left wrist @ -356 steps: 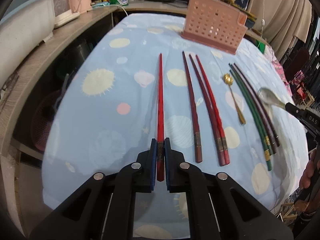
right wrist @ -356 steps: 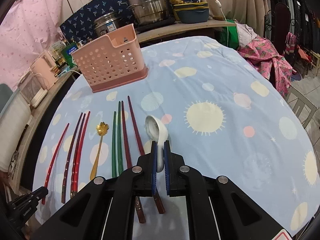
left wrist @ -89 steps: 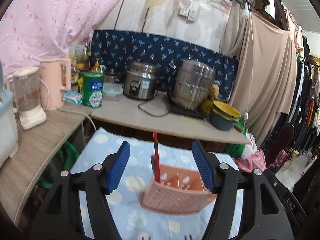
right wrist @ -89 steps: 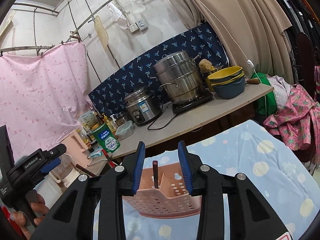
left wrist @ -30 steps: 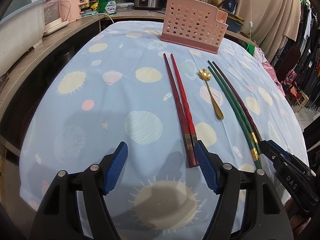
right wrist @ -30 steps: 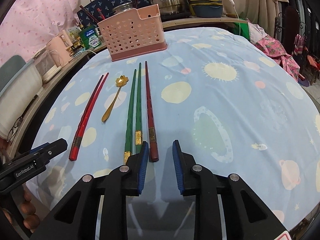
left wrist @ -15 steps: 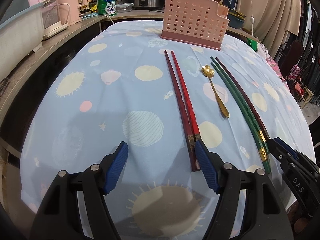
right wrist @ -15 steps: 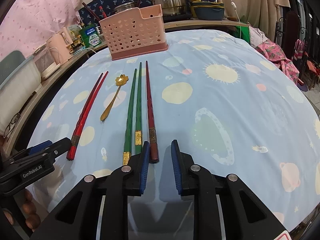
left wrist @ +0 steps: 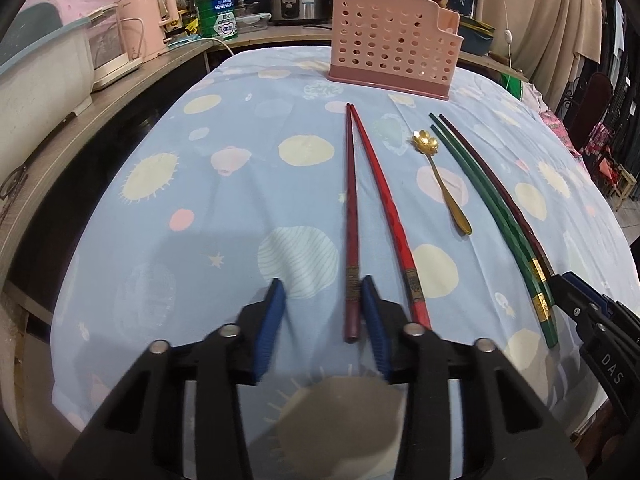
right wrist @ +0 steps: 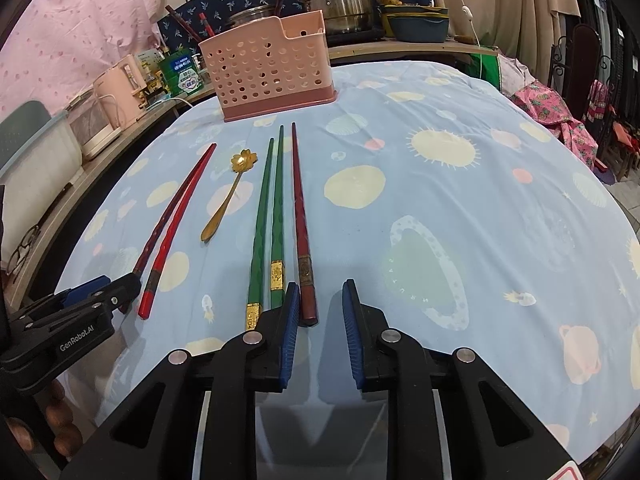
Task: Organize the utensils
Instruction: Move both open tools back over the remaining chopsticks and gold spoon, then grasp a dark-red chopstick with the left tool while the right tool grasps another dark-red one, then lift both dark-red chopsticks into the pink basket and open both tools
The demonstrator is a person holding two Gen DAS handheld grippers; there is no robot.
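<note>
On the blue tablecloth a dark red chopstick (left wrist: pixel 351 200) and a bright red one (left wrist: pixel 384 200) lie side by side. My left gripper (left wrist: pixel 324 320) is closing with the dark red chopstick's near end between its jaws, close to the right pad (left wrist: pixel 374 320); the left pad is still apart from it. A gold spoon (right wrist: pixel 228 200), two green chopsticks (right wrist: pixel 268 216) and a maroon chopstick (right wrist: pixel 300 208) lie further right. My right gripper (right wrist: pixel 320 320) stands narrowly open around the maroon chopstick's end. The pink basket (right wrist: pixel 272 76) at the back holds some upright chopsticks.
A counter (left wrist: pixel 132 92) with a pink kettle (left wrist: pixel 148 28), cookers and steel pots wraps the table's left and back. A white bin (left wrist: pixel 40 76) sits at the left. A person's fingers (right wrist: pixel 60 420) hold the left gripper. The cloth's right half lies bare.
The left jaws have narrowed from wide apart and now bracket the dark red chopstick's end. The right gripper and all utensils stay as they were.
</note>
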